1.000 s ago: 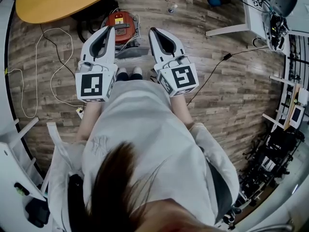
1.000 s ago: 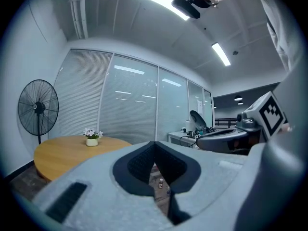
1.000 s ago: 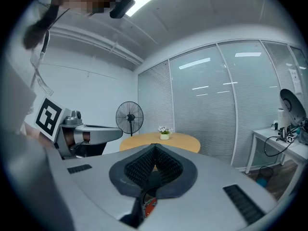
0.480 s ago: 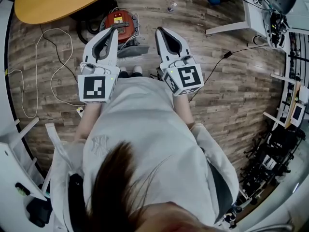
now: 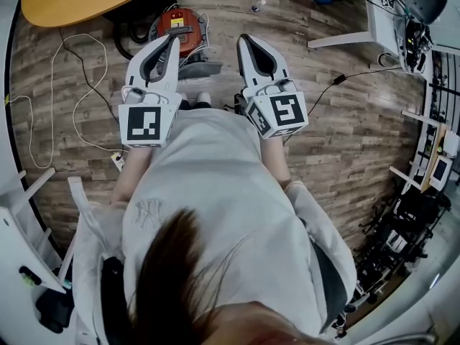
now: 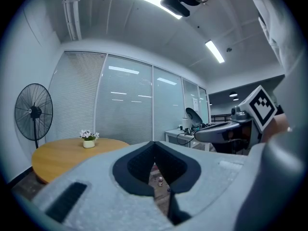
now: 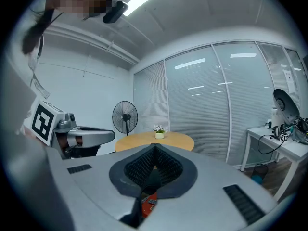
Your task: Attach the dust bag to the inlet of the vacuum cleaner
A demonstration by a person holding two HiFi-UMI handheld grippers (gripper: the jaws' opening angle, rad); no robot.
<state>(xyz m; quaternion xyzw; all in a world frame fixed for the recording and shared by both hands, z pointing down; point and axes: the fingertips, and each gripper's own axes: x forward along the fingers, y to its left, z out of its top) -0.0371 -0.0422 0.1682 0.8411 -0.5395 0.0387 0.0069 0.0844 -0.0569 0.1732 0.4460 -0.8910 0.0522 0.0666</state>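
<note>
Left gripper (image 5: 174, 40) & right gripper (image 5: 244, 40): fingers closed, empty (both approx. level). Red vacuum cleaner (image 5: 178, 23) ahead; shirt logo (image 5: 147, 213) maybe "NY".

We wear a pale grey T-shirt (image 5: 208, 192) with a small faint emblem (image 5: 147, 210), under an open white jacket (image 5: 320, 243) that has a dark lining. Dark hair (image 5: 169, 279) hangs over the shirt. Our left gripper (image 5: 174, 40) and right gripper (image 5: 244, 40) have smooth light-grey shells. Their fingers (image 6: 138, 165) are lined with black ribbed pads. Behind the fingers, each shell carries a cube (image 5: 147, 124) with black-and-white square markers.
</note>
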